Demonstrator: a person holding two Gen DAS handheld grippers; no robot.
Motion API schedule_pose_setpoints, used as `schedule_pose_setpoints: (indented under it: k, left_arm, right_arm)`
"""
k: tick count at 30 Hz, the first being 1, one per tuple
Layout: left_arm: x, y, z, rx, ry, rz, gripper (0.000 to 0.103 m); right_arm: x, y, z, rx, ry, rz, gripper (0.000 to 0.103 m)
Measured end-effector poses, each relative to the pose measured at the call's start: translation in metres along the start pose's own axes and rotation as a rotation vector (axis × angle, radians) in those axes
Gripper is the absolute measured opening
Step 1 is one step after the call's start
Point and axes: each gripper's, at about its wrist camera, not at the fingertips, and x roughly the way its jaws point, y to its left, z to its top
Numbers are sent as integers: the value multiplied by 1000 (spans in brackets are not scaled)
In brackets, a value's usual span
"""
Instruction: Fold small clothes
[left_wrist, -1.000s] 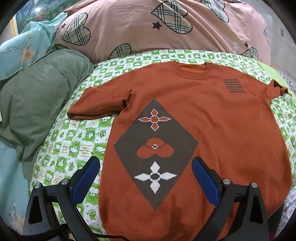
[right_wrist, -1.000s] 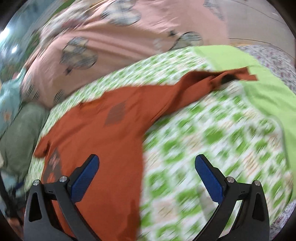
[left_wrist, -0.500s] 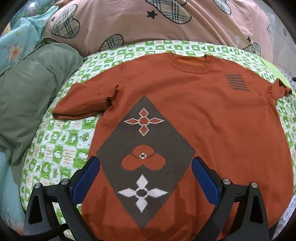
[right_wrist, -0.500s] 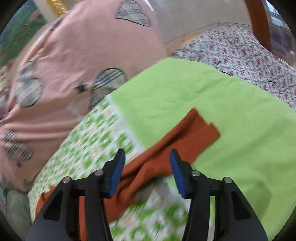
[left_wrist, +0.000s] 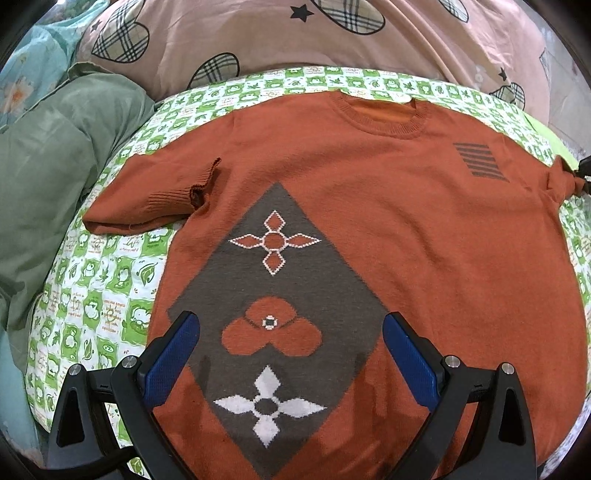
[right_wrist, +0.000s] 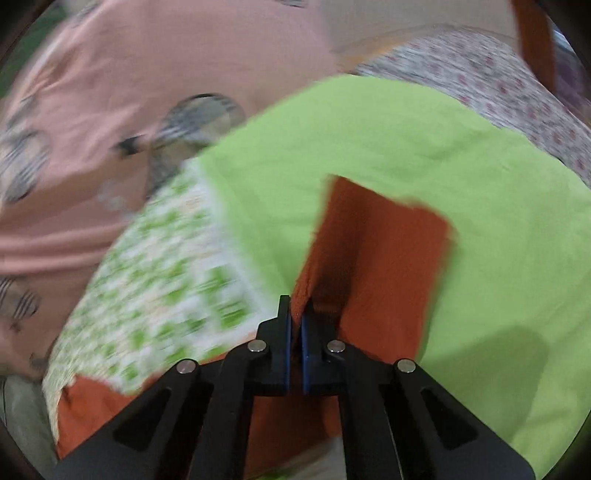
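Since half a second ago the right gripper (right_wrist: 294, 317) has gone from half open around the sleeve (right_wrist: 373, 254) to clamped tight on a pinch of it, and the left wrist view has slid nearer over the sweater (left_wrist: 369, 229), so the diamond motif (left_wrist: 275, 314) now fills the space between the blue pads (left_wrist: 170, 362). The left gripper (left_wrist: 291, 358) hangs with its jaws wide apart above the sweater's lower front, holding nothing. The sweater lies face up and mostly flat on the checked sheet (left_wrist: 110, 280), collar at 12 o'clock toward the pink pillow (left_wrist: 295, 40); the other sleeve (left_wrist: 155, 199) is already doubled in at 9 o'clock, while the gripped one stretches out at 3 o'clock onto the lime cloth (right_wrist: 480, 166). The risk I see is in the pinch: it bites only a narrow ridge of knit near the sleeve's edge, so a quick swing inward could let it slip out or fold the sleeve crooked. With nothing pinning the body, the pull could also drag the whole sweater sideways and rumple it.
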Motion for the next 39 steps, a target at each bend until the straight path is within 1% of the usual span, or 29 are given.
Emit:
schedule_pose_setpoints:
  k: [5,6,8,9,11,12,14,15,17,18,21,25,27,31,33,34,35,36,39]
  left_arm:
    - [-3,7,-1,-23,-10,-16,100]
    - [-4,8,-2,-31,-11,-23,100]
    - [-7,11,-3,-42,-13,-38,100]
    - [-8,13,-3,-47,-15,-44,100]
    - [-11,17,-5,-56,-22,-51,100]
    - [-14,21,-5,-65,-27,-57,100]
    - [-16,27,-6,-83,-32,-77,100]
    - [-17,31,-6,-96,-33,-94,100]
    - [-19,38,-8,-121,-43,-127,100]
    - [-20,42,-9,-137,-46,-146,100]
    - [-20,50,-10,-155,-55,-162,100]
    - [-16,61,-9,-168,-64,-183,100]
    - [-12,65,-6,-176,-67,-201,100]
    - [0,69,9,-191,-79,-247,100]
    - [9,70,22,-197,-89,-269,100]
    - [16,71,31,-199,-99,-285,100]
    - [20,70,36,-200,-101,-293,100]
    - [28,69,44,-205,-96,-305,100]
    - [59,66,74,-243,-63,-384,100]
  right_arm:
    - [-29,83,-29,-140,7,213,5]
    - [-35,107,-40,-167,19,286,5]
    - [-41,146,-58,-217,44,373,5]
    - [-44,171,-71,-260,59,419,5]
    - [-46,208,-94,-308,90,497,5]
    - [-46,234,-112,-334,122,557,5]
    - [-43,268,-139,-368,171,627,5]
    - [-39,291,-159,-397,210,669,5]
    - [-34,322,-190,-434,266,726,5]
    - [-28,341,-212,-455,307,757,5]
    - [-13,380,-257,-496,395,801,5]
    - [7,409,-301,-525,468,804,5]
    - [20,414,-316,-524,501,789,8]
    - [36,411,-332,-506,569,759,10]
    - [30,403,-330,-487,577,777,29]
    - [23,395,-325,-484,558,785,52]
    - [14,390,-322,-485,529,782,67]
    - [1,378,-317,-486,481,780,69]
    - [-25,348,-303,-442,422,768,69]
